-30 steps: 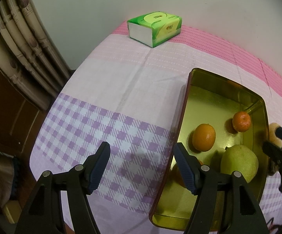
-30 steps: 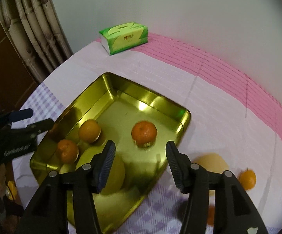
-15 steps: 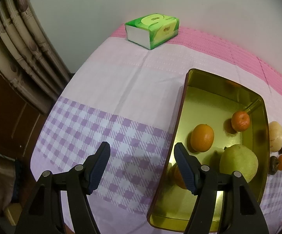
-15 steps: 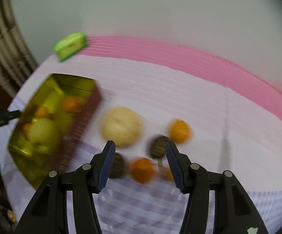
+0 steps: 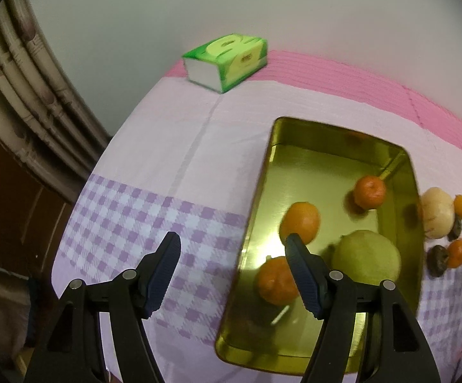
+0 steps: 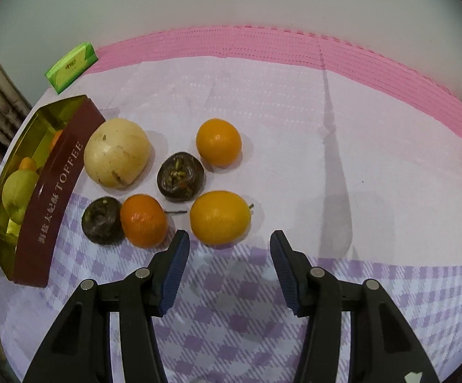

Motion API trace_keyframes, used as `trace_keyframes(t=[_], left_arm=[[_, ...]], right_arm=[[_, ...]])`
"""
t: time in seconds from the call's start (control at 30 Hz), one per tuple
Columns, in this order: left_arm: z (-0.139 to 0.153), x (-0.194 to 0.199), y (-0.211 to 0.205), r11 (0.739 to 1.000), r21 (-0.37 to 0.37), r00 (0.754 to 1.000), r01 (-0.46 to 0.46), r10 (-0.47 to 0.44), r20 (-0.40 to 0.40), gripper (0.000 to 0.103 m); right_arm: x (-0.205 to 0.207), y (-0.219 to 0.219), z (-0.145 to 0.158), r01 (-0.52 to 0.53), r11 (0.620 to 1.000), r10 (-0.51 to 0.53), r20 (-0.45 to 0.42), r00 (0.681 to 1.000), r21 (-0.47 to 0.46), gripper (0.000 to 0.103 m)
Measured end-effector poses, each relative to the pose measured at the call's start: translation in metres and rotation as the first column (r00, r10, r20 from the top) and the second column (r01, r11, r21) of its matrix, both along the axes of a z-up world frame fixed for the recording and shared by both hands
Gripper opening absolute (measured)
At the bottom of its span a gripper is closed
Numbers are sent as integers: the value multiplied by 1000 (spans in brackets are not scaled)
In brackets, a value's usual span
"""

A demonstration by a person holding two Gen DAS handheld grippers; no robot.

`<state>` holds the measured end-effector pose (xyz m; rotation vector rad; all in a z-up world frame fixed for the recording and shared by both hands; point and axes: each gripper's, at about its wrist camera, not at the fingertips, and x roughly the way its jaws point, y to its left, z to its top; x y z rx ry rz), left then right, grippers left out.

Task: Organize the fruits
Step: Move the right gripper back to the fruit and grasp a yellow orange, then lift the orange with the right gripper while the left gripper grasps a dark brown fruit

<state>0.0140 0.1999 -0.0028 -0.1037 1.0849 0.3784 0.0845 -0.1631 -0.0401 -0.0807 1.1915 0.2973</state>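
A gold tin tray [image 5: 298, 134] with a maroon "TOFFEE" side [image 6: 52, 191] holds three oranges [image 5: 299, 221] and a green pear [image 5: 366, 257]. To its right on the cloth lie a pale pear [image 6: 116, 153], two dark passion fruits [image 6: 180, 177], and three oranges: a far one [image 6: 219, 142], a deep orange one [image 6: 143, 220] and a yellow-orange one [image 6: 219, 217]. My right gripper [image 6: 227, 237] is open and empty, just in front of the yellow-orange one. My left gripper [image 5: 234, 244] is open and empty over the tray's left rim.
A green tissue pack [image 5: 226, 60] lies at the table's far left corner, near a pale wall. The table has a pink, white and purple-check cloth [image 6: 327, 127]. Curtains and dark wood furniture [image 5: 13, 111] stand off the left edge.
My right gripper has swung right, from over the tray to the loose fruit on the cloth. My left gripper has shifted slightly, staying open by the tray's left rim.
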Motion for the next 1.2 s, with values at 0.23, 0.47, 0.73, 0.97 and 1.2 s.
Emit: trace_keyframes(t=[0.23, 0.47, 0.73, 0.97, 1.2], left_arm=[[15, 3, -41, 993, -22, 993, 117, -117, 1, 69], [17, 13, -91, 971, -39, 971, 237, -238, -16, 69], [8, 22, -145, 929, -87, 931, 359, -363, -45, 69], [-8, 27, -184, 888, -121, 888, 443, -454, -76, 69], [-23, 36, -209, 870, -113, 866, 480, -490, -95, 69]], right_arm=[[8, 3, -7, -8, 1000, 8, 1, 1000, 21, 48], [16, 9, -14, -10, 999, 10, -2, 1000, 36, 39], [11, 1, -12, 11, 999, -11, 1, 1000, 46, 39], [-1, -22, -6, 45, 999, -45, 0, 999, 28, 39], [-18, -32, 0, 45, 999, -46, 23, 999, 15, 39]])
